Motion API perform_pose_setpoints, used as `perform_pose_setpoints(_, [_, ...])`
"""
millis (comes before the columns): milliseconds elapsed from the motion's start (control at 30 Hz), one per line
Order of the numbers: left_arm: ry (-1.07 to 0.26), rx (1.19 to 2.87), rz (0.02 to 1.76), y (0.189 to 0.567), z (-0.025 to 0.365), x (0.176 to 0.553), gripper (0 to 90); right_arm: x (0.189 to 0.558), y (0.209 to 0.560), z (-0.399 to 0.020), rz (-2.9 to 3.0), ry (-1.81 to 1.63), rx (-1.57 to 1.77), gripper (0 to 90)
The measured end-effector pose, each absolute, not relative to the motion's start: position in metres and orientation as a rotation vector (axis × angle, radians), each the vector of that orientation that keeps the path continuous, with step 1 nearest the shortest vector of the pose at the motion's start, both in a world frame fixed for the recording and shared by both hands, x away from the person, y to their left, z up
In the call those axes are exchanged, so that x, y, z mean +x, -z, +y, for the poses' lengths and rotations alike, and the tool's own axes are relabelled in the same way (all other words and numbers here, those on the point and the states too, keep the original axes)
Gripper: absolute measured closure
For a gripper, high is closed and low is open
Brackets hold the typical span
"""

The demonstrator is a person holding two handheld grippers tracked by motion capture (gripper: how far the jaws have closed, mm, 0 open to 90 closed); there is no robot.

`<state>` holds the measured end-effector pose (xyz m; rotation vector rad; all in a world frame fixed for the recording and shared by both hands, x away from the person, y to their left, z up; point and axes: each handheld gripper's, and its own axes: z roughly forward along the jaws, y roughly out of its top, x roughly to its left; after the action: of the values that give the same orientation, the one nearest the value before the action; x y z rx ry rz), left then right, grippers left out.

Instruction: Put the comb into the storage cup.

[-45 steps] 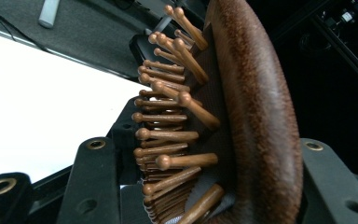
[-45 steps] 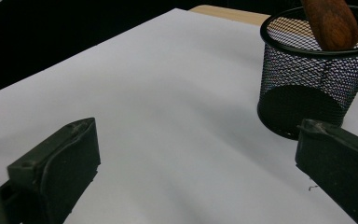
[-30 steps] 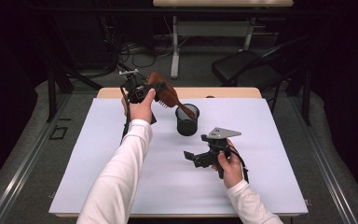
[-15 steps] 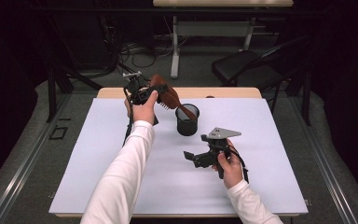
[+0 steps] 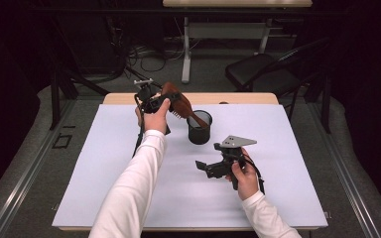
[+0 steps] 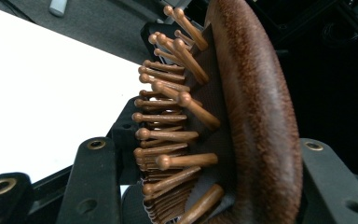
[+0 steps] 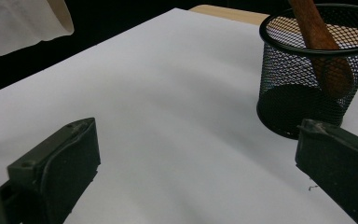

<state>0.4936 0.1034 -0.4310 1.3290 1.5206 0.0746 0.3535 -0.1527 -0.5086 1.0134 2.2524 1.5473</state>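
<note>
The left gripper (image 5: 164,100) clamped the head of a wooden hairbrush (image 6: 242,116), its handle end dipping into the black mesh cup (image 5: 199,127); the mesh half-hid the tip. The right gripper (image 5: 204,166) hovered apart, jaws wide, holding nothing.

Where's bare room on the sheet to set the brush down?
Free: left half of the white sheet and the right strip beyond the right gripper. Crowded: around the mesh cup, where the left gripper holds the hairbrush.
</note>
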Motion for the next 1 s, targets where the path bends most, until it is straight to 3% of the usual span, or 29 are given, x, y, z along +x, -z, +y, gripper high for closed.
perform_pose_setpoints(1000, [-0.072, 1.357, 1.547, 0.447, 0.096, 0.496, 48.0, 0.353, 0.509, -0.152, 2.253, -1.547, 1.012, 0.0])
